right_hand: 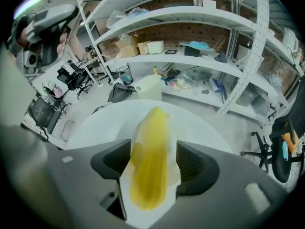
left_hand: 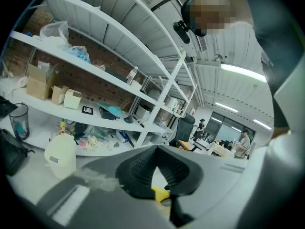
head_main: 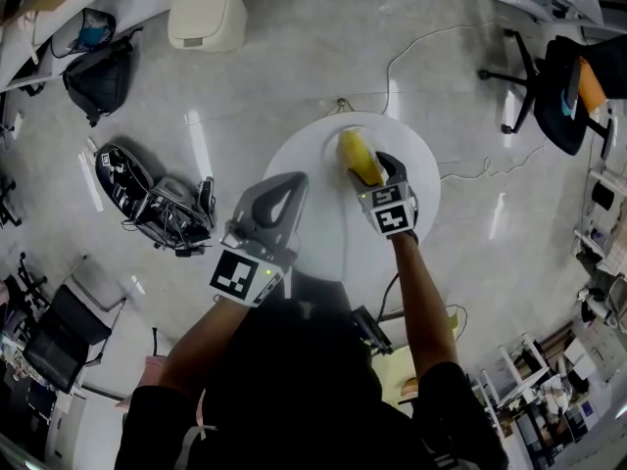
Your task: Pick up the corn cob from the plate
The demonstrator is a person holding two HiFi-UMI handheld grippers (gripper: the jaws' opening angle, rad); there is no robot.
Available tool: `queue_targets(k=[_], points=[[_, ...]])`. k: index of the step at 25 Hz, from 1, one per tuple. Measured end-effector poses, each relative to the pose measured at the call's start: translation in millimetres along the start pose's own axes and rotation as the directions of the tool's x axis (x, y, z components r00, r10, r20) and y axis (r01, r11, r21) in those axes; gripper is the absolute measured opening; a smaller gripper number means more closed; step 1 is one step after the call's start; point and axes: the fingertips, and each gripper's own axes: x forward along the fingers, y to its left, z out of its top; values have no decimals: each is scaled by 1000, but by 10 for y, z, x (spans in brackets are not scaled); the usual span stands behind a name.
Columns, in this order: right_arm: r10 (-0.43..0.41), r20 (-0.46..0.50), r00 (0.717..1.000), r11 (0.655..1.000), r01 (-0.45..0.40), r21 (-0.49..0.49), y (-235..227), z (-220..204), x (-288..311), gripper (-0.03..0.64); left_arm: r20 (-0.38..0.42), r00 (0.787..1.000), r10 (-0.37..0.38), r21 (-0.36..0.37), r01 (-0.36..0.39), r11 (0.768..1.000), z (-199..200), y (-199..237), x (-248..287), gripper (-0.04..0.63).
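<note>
The corn (head_main: 361, 157) lies on the plate (head_main: 331, 148) near the table's (head_main: 304, 223) far edge, not picked up yet. The right gripper (head_main: 372, 169) sits over it, fingers wide, one each side, not squeezing. The left gripper (head_main: 292, 182) is closed and empty.

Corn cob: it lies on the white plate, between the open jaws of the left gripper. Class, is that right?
No, the gripper is wrong. The corn cob lies on the white plate, between the open jaws of the right gripper, as the right gripper view shows. The left gripper hangs off to the side of the plate in the head view.
</note>
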Motion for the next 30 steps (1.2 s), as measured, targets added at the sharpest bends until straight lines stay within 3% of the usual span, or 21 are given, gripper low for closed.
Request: queue_targets(k=[11, 23, 30], points=[[44, -57, 997, 998, -46, -41, 90, -21, 181, 313, 0, 1000, 3, -9, -3, 1000, -21, 61, 36, 2], [-14, -79, 997, 994, 5, -113, 90, -96, 269, 308, -1, 1000, 2, -17, -2, 1000, -56, 106, -15, 2], [-21, -72, 997, 994, 13, -106, 81, -79, 294, 294, 2, 1000, 1, -18, -1, 1000, -67, 113, -55, 2]])
